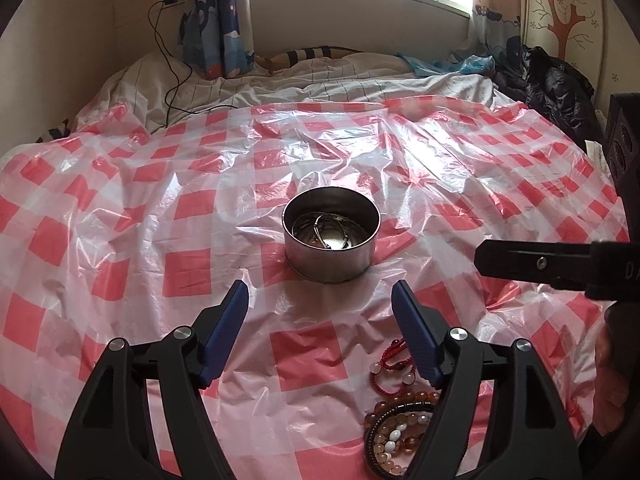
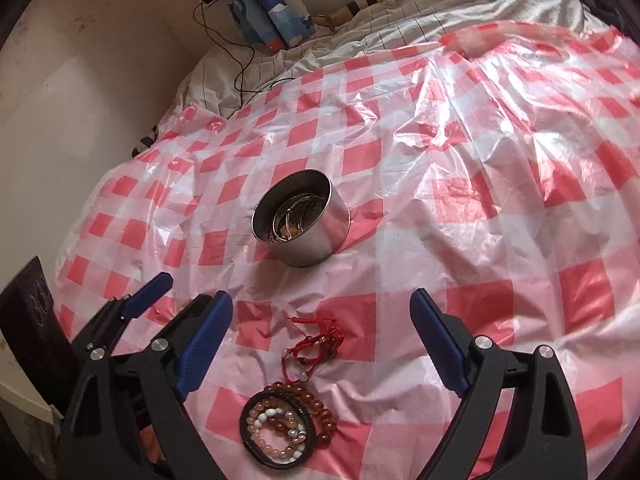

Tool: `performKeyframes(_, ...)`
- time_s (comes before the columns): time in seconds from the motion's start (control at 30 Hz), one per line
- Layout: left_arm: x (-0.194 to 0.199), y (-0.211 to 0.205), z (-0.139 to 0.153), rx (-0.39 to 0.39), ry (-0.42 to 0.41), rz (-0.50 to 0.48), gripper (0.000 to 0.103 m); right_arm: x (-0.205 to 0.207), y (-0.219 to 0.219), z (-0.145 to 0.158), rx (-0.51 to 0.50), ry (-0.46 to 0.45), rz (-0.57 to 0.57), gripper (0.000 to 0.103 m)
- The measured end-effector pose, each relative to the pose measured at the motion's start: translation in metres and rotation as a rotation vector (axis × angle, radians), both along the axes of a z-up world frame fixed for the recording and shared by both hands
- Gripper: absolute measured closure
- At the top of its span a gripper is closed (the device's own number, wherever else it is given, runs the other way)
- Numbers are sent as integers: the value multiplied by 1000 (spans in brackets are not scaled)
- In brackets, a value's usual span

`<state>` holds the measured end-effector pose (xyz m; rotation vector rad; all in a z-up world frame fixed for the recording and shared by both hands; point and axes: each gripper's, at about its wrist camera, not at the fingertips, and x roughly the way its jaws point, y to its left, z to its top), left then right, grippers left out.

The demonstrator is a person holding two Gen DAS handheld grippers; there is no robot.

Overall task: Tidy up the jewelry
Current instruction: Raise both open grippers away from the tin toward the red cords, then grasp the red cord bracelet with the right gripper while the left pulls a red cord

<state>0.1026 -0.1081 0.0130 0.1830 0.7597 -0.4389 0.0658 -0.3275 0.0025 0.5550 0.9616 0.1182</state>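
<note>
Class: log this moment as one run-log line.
left gripper open, empty | right gripper open, empty | bangles in tin | bead bracelets, red cord on sheet

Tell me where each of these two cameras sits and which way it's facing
Left wrist: rides the left gripper, looking down its open blue fingers at the metal tin on the checked plastic sheet; the right gripper enters from the right.
Right wrist: rides the right gripper, fingers open above the beaded bracelets and red cord bracelet; the left gripper's fingers show at left.
Shared: tin, sheet, bracelets.
</note>
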Motion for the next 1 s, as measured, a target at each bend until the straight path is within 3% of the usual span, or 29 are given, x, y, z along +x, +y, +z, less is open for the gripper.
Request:
performKeyframes(0.3,16,2,-26,-90,171,-44,32,6,-20,-14,127,49,-34,16)
performKeyframes(0.53,6,-26,-41,50,125,-115,31,5,-22,-19,135,69,-20,16)
performKeyframes(0.67,13,-26,-53,33,199,-118,31,3,-21,-20,124,74,-12,16)
performKeyframes(1.0,2,-43,-65,80,177,-208,32,5,-19,-22,115,84,4,16)
